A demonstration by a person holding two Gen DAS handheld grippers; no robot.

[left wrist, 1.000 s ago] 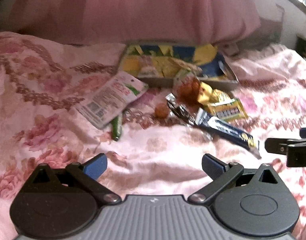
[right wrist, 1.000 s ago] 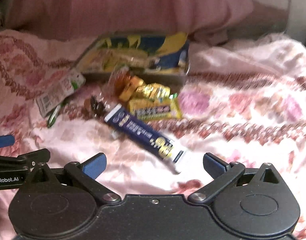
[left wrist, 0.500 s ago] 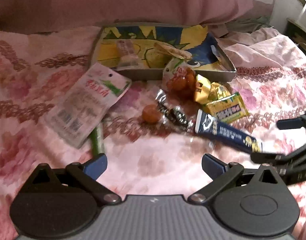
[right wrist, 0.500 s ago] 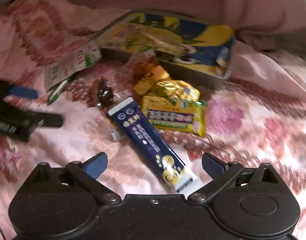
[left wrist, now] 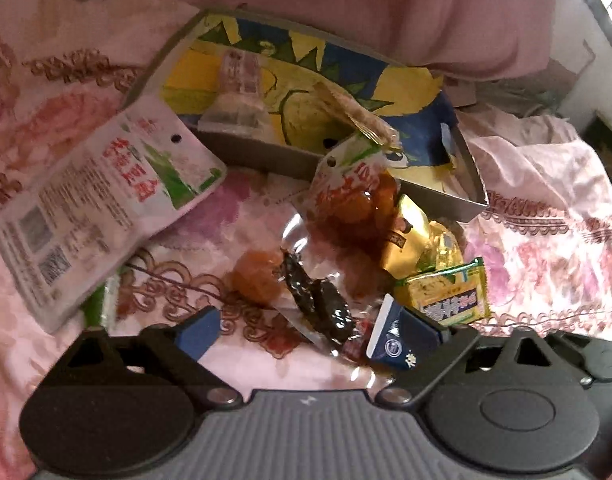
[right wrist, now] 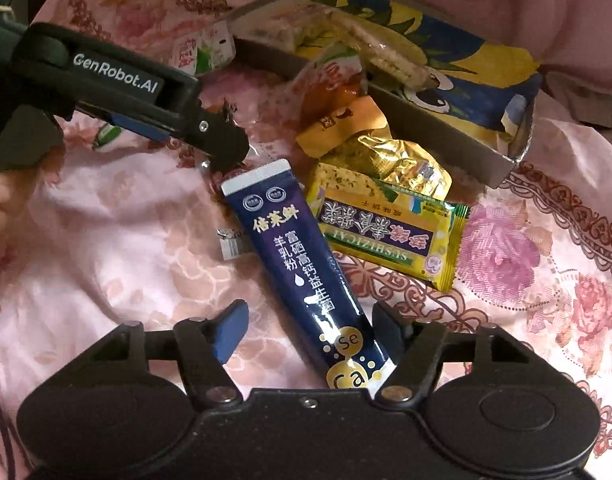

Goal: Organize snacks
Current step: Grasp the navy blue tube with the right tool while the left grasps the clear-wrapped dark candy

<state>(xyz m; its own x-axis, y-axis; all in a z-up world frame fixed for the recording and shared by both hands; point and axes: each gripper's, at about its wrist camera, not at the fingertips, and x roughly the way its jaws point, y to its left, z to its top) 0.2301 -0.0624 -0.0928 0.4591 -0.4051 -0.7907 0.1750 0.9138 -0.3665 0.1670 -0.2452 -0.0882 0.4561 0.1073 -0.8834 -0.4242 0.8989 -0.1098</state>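
Note:
Snacks lie heaped on a pink floral bedspread in front of a grey tray with a cartoon lining. My left gripper hangs over a clear wrapper holding a dark snack beside an orange candy. Its jaws are closing, and the pads press on nothing. My right gripper straddles the lower end of a dark blue stick pack. Its jaws are closing with the pack between them, and a gap remains at the left pad. The left gripper points down near the pack's top end.
A white-and-green pouch lies left of the tray. An orange fruit pouch, gold wrappers and a yellow cracker pack crowd the tray's front wall. A pink cloth rises behind. A hand shows at the left edge.
Both grippers have come down and closer to the snack pile. The right jaws have narrowed around the blue stick pack. The left gripper has shifted right, over the clear wrapper.

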